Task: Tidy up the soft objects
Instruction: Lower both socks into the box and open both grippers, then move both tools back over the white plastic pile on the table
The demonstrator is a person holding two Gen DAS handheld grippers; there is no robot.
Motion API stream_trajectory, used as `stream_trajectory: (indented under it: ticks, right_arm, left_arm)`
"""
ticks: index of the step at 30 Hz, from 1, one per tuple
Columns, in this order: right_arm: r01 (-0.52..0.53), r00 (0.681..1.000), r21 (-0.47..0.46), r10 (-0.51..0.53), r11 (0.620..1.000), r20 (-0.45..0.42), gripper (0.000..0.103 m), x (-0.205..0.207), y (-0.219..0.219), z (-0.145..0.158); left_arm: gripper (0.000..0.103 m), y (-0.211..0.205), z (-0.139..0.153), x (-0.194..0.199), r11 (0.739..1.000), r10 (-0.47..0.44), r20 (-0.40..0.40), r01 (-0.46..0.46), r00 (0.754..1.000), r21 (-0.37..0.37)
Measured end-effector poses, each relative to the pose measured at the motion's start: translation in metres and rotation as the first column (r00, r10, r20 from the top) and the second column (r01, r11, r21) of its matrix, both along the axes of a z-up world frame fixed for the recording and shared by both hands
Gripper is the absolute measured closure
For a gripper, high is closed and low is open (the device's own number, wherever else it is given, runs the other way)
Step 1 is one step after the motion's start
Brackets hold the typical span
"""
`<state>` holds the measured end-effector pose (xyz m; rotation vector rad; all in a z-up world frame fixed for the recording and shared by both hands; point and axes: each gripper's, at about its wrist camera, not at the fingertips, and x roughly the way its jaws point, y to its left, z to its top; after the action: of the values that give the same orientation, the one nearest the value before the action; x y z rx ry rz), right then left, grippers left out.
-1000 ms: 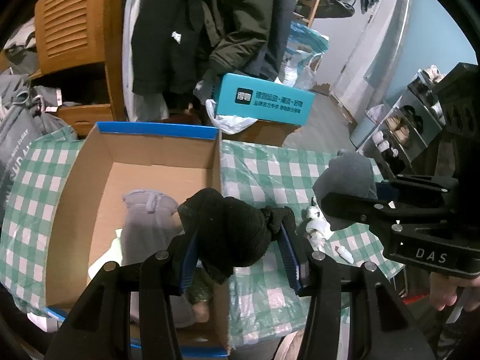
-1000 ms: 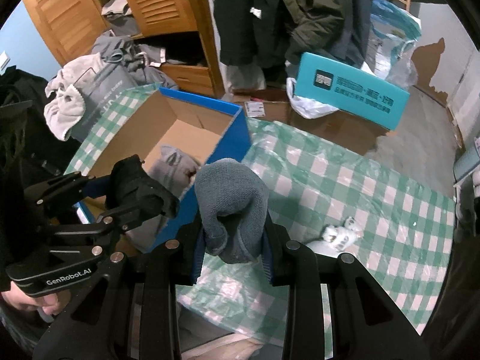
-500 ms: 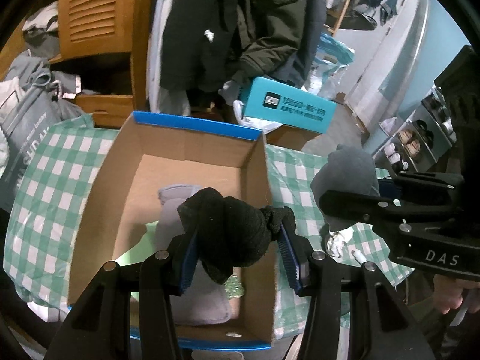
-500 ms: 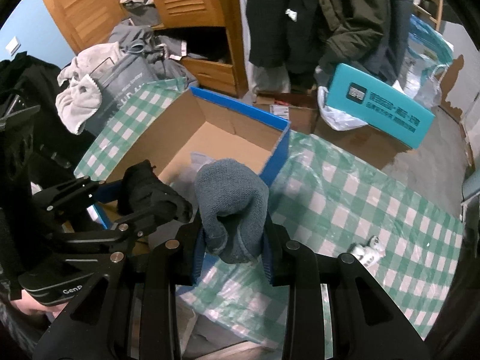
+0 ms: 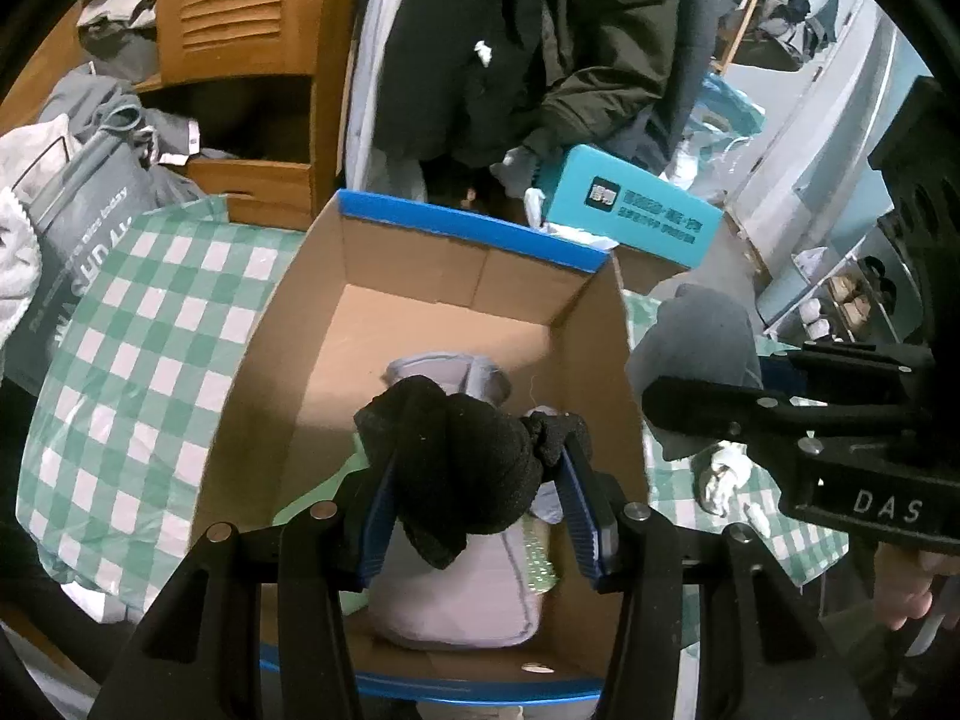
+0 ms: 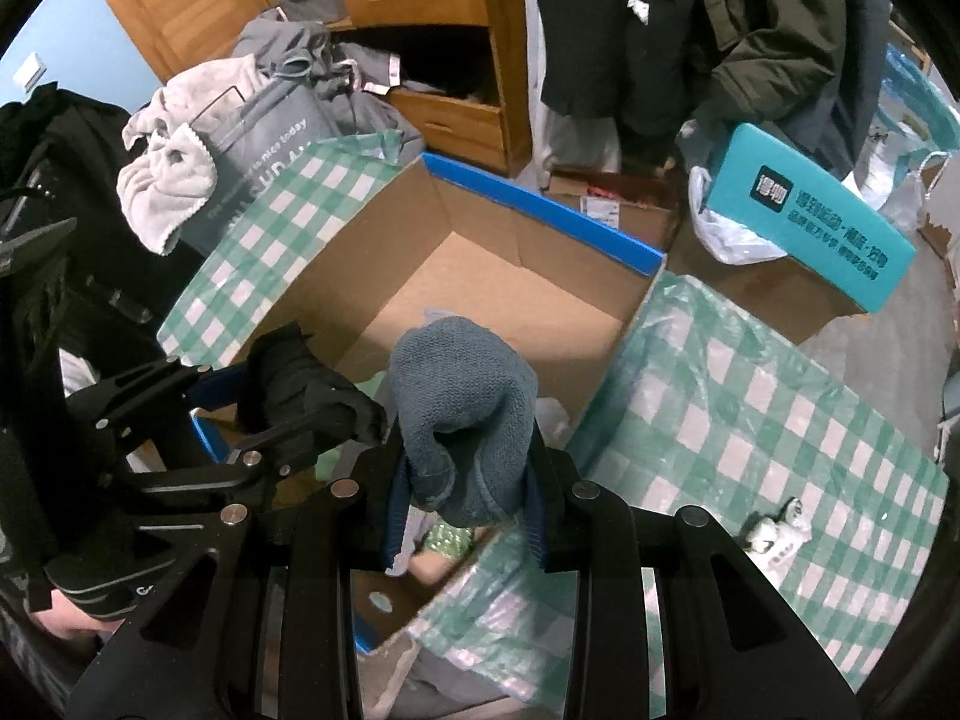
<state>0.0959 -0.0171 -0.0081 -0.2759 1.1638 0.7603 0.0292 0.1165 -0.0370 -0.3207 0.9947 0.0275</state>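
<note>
My left gripper (image 5: 480, 480) is shut on a black rolled sock (image 5: 462, 462), held over the open cardboard box (image 5: 420, 312) with a blue rim. A pale grey folded garment (image 5: 456, 588) lies on the box floor beneath it. In the right wrist view my right gripper (image 6: 465, 480) is shut on a grey-blue rolled sock (image 6: 462, 414), hanging over the box's (image 6: 510, 288) near right corner. The left gripper (image 6: 288, 414) with its black sock (image 6: 294, 384) shows at the left there. The grey-blue sock (image 5: 696, 348) and right gripper (image 5: 720, 414) appear at the right of the left wrist view.
The box stands on a green-and-white checked tablecloth (image 6: 750, 420). A small white crumpled item (image 6: 774, 531) lies on the cloth at the right. A teal box (image 6: 810, 216), hanging dark coats (image 5: 528, 48), a wooden cabinet (image 5: 240, 18) and a grey bag (image 6: 264, 162) stand behind.
Both grippers have moved left across the table with their socks; the left one now hangs over the box's inside, the right one over the box's near right corner.
</note>
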Motion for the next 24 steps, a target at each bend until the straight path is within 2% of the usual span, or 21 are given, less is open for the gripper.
stream_trajectory:
  ticks: [9, 15, 17, 19, 24]
  right_arm:
    - [-0.007, 0.999, -0.012, 0.006, 1.0, -0.043, 0.069, 0.01, 0.019, -0.018]
    - [0.02, 0.999, -0.013, -0.021, 1.0, -0.038, 0.058, 0.016, 0.017, -0.019]
    - [0.027, 0.999, -0.01, -0.027, 1.0, -0.032, 0.048, 0.016, 0.015, -0.017]
    - [0.029, 0.999, -0.004, -0.029, 1.0, -0.028, 0.046, 0.016, 0.014, -0.015]
    - [0.044, 0.999, 0.002, -0.044, 0.999, -0.016, 0.043, 0.016, 0.006, -0.009]
  left_arm:
    - [0.049, 0.013, -0.02, 0.002, 0.999, 0.037, -0.065, -0.038, 0.997, -0.006]
    - [0.043, 0.008, -0.022, 0.003, 1.0, 0.03, -0.083, -0.029, 0.996, 0.012]
    - [0.039, 0.008, -0.021, 0.004, 0.999, 0.032, -0.081, -0.031, 0.996, 0.012]
    - [0.035, 0.008, -0.019, 0.003, 0.999, 0.034, -0.073, -0.033, 0.997, 0.013]
    - [0.034, 0.007, -0.017, 0.004, 0.999, 0.034, -0.064, -0.034, 0.997, 0.006]
